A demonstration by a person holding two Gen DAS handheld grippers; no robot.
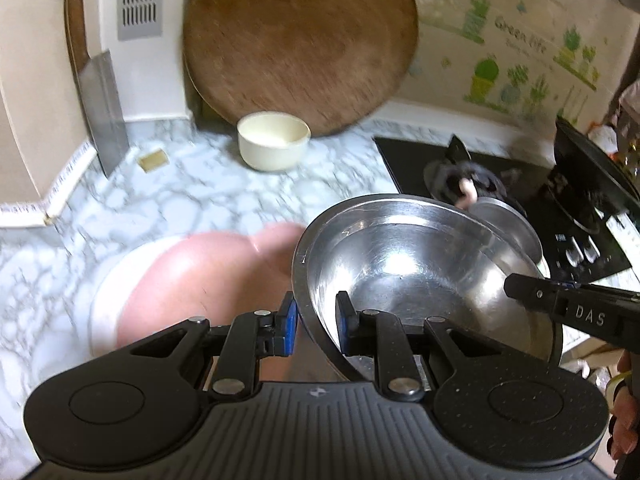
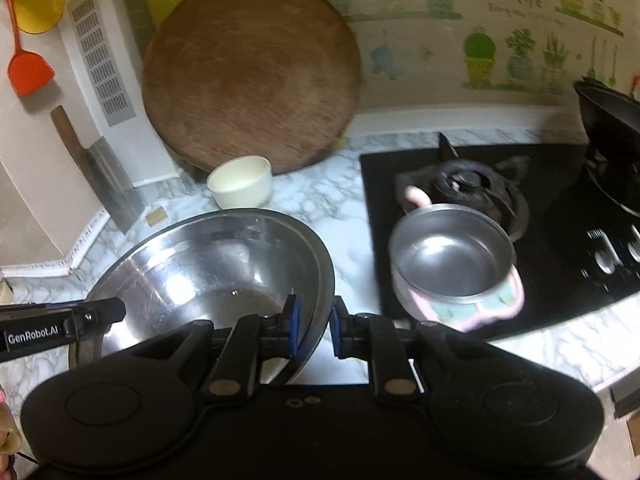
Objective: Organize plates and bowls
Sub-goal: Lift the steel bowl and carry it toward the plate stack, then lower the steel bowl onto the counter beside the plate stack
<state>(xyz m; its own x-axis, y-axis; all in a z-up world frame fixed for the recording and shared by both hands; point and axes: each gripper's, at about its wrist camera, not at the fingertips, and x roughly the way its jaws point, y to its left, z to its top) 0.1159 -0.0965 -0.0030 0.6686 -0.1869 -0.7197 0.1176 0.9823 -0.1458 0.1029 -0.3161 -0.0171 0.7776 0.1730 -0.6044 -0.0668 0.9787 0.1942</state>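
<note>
A large steel bowl (image 1: pixel 416 264) is held between both grippers above the marble counter; it also shows in the right wrist view (image 2: pixel 212 268). My left gripper (image 1: pixel 317 322) is shut on its left rim. My right gripper (image 2: pixel 313 330) is shut on its right rim. A pink plate (image 1: pixel 192 276), blurred, lies on the counter below the left of the bowl. A small steel bowl with a pink outside (image 2: pixel 452 260) sits at the stove's front left edge. A cream bowl (image 1: pixel 273 140) stands by the round wooden board; it also shows in the right wrist view (image 2: pixel 241 181).
A round wooden board (image 1: pixel 298 44) leans on the back wall. A cleaver (image 1: pixel 102 112) leans at the left wall. A black gas stove (image 2: pixel 500 216) with a burner takes the right side, with a black wok (image 2: pixel 610 120) at far right. An orange spatula (image 2: pixel 26 60) hangs on the wall.
</note>
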